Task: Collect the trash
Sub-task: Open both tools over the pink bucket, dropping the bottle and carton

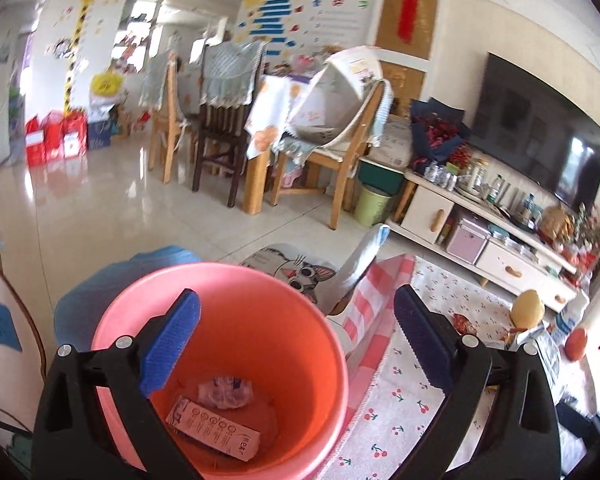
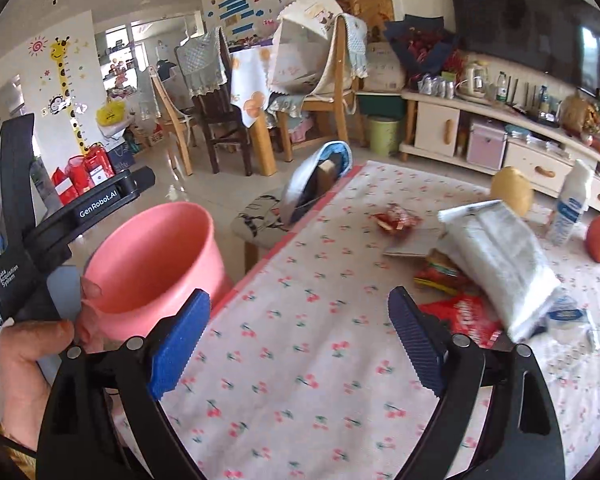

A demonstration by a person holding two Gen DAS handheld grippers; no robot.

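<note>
Left gripper (image 1: pixel 296 344): wide apart, empty, over pink bucket (image 1: pixel 228 280)
Bucket contents: carton (image 1: pixel 214 428), crumpled wrapper (image 1: pixel 226 392)
Right gripper (image 2: pixel 298 340): wide, empty
Tablecloth (image 2: pixel 320 280): red wrappers (image 2: pixel 470 316), tissue pack (image 2: pixel 500 256), bottle (image 2: pixel 572 204)

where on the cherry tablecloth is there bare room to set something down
Free: the near stretch of cherry-print tablecloth, between the pink plastic bucket and the red snack wrapper. Crowded: the right side, around the white tissue pack.

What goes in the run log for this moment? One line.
left tool: open, empty | right tool: open, empty | pink bucket: carton, wrapper inside | table: wrappers remain
</note>
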